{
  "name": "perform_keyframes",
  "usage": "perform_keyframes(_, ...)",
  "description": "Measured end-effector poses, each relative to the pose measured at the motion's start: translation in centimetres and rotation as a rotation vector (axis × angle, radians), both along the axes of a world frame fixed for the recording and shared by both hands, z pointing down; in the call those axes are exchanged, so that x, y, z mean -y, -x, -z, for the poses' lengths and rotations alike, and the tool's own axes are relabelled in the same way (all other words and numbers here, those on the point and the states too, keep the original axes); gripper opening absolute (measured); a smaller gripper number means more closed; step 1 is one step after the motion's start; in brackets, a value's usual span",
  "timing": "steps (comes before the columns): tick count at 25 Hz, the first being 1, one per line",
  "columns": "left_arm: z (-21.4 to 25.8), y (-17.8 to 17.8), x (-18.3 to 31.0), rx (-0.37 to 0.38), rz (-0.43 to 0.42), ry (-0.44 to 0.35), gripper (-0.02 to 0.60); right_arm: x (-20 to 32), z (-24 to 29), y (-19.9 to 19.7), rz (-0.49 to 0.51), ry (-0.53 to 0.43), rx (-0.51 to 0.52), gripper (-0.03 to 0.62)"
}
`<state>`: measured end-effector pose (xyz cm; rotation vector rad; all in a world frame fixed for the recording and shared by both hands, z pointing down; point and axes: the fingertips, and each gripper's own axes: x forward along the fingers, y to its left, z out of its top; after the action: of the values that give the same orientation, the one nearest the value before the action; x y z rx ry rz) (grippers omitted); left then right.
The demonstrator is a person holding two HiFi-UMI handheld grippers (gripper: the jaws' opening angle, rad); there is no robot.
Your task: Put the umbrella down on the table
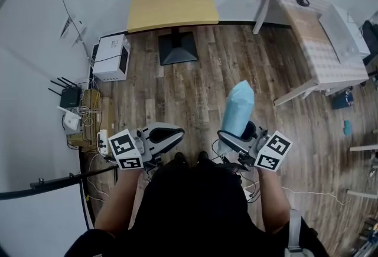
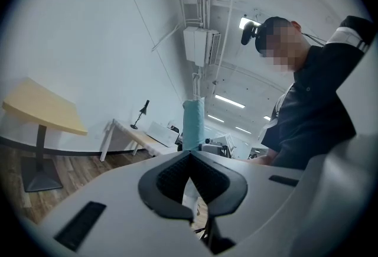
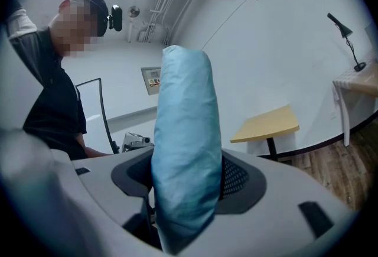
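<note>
Blue umbrella between right gripper jaws

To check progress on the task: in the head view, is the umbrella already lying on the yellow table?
No, the right gripper holds the umbrella, far from the yellow table.

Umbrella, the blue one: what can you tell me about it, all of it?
The umbrella is folded up in a pale blue, slightly wrinkled fabric cover with a rounded top. It stands roughly upright above the wooden floor. The right gripper clamps its lower part between dark pads. Nothing else touches it; its handle is hidden.
</note>
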<state>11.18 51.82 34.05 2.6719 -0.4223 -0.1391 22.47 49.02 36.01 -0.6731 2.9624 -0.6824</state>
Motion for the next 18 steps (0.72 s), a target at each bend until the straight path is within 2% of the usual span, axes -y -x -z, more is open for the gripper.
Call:
perform_keyframes(3,-0.2,0.2,0.2,0.002,0.003,-0.002,0.003,1.0,0.4,-1.0,-0.026,-0.030,-0.005,0.287)
perform_keyframes(7,-0.6,-0.3,0.3,0.003,0.012,0.009,0.003,1.6,0.6,-2.0,-0.049,-0.021,0.033,0.287)
perform_keyframes(18,-1.2,-2.9,0.5,0.002,-0.008,0.021,0.003,1.9,-0.7,-2.9,-0.043,-0.019,0.044,0.287)
